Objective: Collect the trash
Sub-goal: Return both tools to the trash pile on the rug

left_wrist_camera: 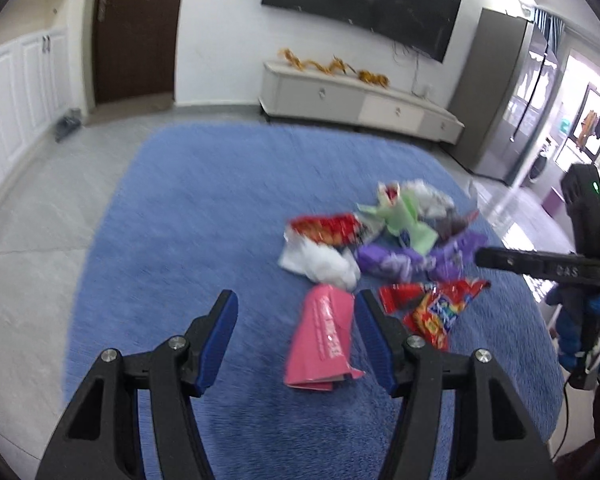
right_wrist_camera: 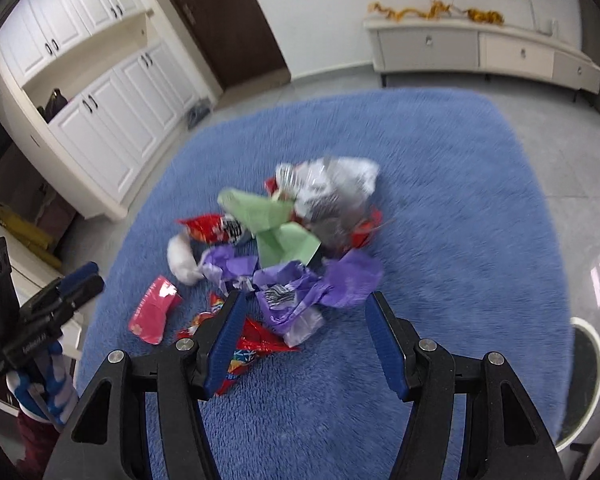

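Note:
A pile of trash lies on a blue shaggy rug (left_wrist_camera: 204,208) (right_wrist_camera: 452,184). It holds a pink packet (left_wrist_camera: 324,344) (right_wrist_camera: 154,314), purple wrappers (left_wrist_camera: 404,260) (right_wrist_camera: 312,284), green paper (left_wrist_camera: 404,216) (right_wrist_camera: 276,224), a red snack bag (left_wrist_camera: 328,230) (right_wrist_camera: 206,226), a red candy wrapper (left_wrist_camera: 432,308) (right_wrist_camera: 256,338), white tissue (left_wrist_camera: 320,264) (right_wrist_camera: 182,258) and clear plastic (right_wrist_camera: 332,184). My left gripper (left_wrist_camera: 296,300) hangs open above the pink packet. My right gripper (right_wrist_camera: 306,300) hangs open above the purple wrappers. Each gripper shows at the edge of the other's view, right gripper (left_wrist_camera: 540,266) and left gripper (right_wrist_camera: 60,292). Nothing is held.
A low white TV cabinet (left_wrist_camera: 360,100) (right_wrist_camera: 480,48) stands against the far wall under a wall TV (left_wrist_camera: 360,4). White cupboards (right_wrist_camera: 100,92) and a dark door (left_wrist_camera: 136,28) are at the left. Grey floor tiles (left_wrist_camera: 40,240) surround the rug. A tall grey cabinet (left_wrist_camera: 500,92) stands right.

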The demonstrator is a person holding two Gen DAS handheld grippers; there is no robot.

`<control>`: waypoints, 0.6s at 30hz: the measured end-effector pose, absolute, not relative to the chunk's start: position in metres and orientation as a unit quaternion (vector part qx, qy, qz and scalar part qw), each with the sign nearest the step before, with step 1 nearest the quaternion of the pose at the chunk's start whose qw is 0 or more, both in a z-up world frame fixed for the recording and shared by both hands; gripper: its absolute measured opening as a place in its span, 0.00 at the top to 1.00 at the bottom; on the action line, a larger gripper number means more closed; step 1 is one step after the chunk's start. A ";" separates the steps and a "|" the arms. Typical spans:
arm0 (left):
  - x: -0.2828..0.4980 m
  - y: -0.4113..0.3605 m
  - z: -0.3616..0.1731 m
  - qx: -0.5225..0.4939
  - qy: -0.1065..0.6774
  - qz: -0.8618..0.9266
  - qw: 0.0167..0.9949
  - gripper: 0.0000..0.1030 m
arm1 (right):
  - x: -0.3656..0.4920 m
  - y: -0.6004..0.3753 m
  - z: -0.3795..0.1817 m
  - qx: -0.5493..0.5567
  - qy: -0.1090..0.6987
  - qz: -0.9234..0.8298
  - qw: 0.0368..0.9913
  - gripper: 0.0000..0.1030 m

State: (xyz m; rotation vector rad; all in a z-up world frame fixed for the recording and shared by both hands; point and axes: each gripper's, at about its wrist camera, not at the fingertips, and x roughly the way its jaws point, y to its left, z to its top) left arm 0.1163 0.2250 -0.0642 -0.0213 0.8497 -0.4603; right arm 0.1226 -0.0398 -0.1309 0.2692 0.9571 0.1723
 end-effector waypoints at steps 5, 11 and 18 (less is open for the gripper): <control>0.129 0.220 -0.091 -0.028 0.443 -0.227 0.867 0.43 | 0.145 -0.024 -0.149 0.122 0.471 0.085 0.869 0.40; 0.127 0.212 -0.105 -0.017 0.454 -0.225 0.862 0.46 | 0.161 -0.015 -0.166 0.117 0.472 0.068 0.871 0.44; 0.119 0.204 -0.108 -0.033 0.451 -0.229 0.862 0.66 | 0.147 -0.027 -0.164 0.125 0.458 0.067 0.878 0.61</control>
